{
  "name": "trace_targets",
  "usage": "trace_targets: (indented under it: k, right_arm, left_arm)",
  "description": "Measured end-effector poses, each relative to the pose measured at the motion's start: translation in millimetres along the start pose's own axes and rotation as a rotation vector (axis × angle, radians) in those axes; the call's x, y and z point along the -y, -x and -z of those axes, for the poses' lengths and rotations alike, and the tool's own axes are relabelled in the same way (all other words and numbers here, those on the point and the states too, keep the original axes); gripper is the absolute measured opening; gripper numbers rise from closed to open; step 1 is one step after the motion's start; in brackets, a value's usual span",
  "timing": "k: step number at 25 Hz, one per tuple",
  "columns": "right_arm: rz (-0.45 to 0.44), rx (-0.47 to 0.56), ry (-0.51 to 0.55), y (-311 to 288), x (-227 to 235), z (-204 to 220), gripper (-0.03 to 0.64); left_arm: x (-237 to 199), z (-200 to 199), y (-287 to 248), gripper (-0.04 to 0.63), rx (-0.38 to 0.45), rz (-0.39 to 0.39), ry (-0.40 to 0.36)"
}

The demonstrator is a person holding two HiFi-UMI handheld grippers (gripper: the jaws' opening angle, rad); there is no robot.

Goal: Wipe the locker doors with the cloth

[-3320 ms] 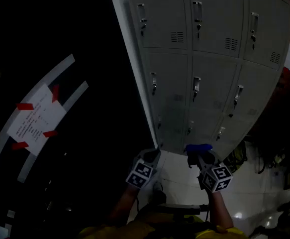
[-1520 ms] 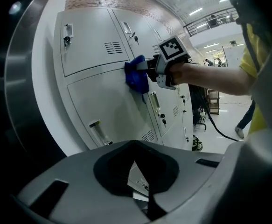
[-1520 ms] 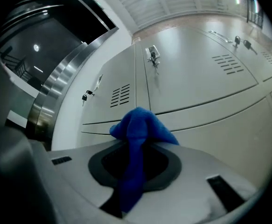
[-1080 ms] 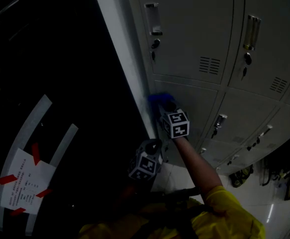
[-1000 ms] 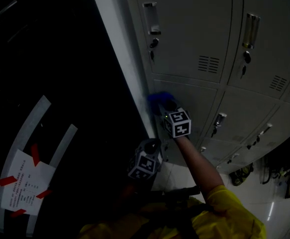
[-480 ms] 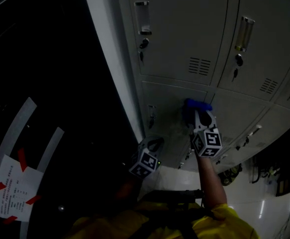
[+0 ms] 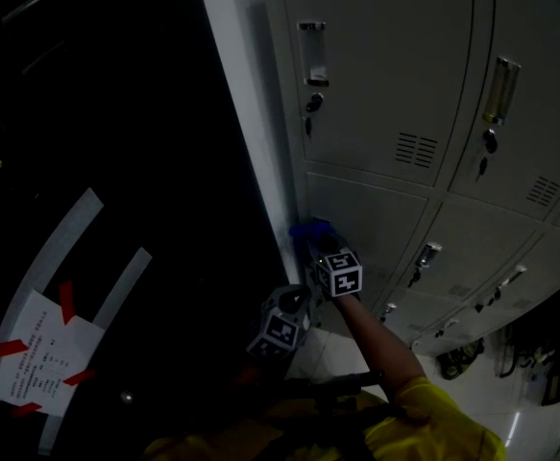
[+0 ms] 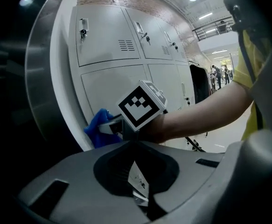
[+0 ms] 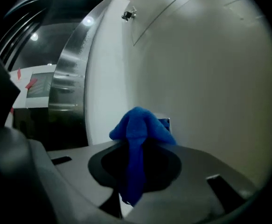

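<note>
Far left it's nearly black. All I get is a sheet of paper (image 7: 44, 353) stuck down with red tape (image 7: 11, 348), and pale strips (image 7: 121, 284) slanting past it. Coming across, my left gripper (image 7: 292, 303) hangs low, off the lockers, jaws pressed together on nothing. Its own camera looks straight at the other side's marker cube and bare forearm (image 8: 205, 108), which block much of the lower doors.

Just above it, the right gripper (image 7: 318, 243) pinches the blue cloth (image 7: 308, 229), a tail of it drooping between the jaws. The cloth is bunched at the top left corner of the middle-row locker door (image 7: 376, 219), hard by the white frame (image 7: 251, 113). It looks to be touching, though the wad itself hides the contact.

Higher up there's a handle (image 7: 312, 51) with a lock (image 7: 310, 104) under it, then vent slots (image 7: 417, 149). Further right, more doors (image 7: 529, 113) run off the picture's edge. Bottom right, the floor (image 7: 524, 406) is too dim to read, and a yellow sleeve (image 7: 433, 421) cuts across the bottom.
</note>
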State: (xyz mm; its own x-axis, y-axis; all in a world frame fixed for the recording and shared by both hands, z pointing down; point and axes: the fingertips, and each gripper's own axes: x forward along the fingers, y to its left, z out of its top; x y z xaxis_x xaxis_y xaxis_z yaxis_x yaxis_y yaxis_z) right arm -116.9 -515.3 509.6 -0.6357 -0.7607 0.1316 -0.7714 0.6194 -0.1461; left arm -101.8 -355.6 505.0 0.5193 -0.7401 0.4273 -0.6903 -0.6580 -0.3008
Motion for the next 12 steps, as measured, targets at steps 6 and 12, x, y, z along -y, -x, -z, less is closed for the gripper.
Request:
trace_targets:
  k: [6, 12]
  right_arm:
    - [0.111, 0.086, -0.001, 44, 37, -13, 0.066]
    - [0.403, 0.192, 0.032, 181, 127, -23, 0.064]
  left_arm:
    - [-7, 2, -8, -0.008, 0.009, 0.005, 0.011]
    - [4, -23, -29, -0.008, 0.078, 0.048, -0.024]
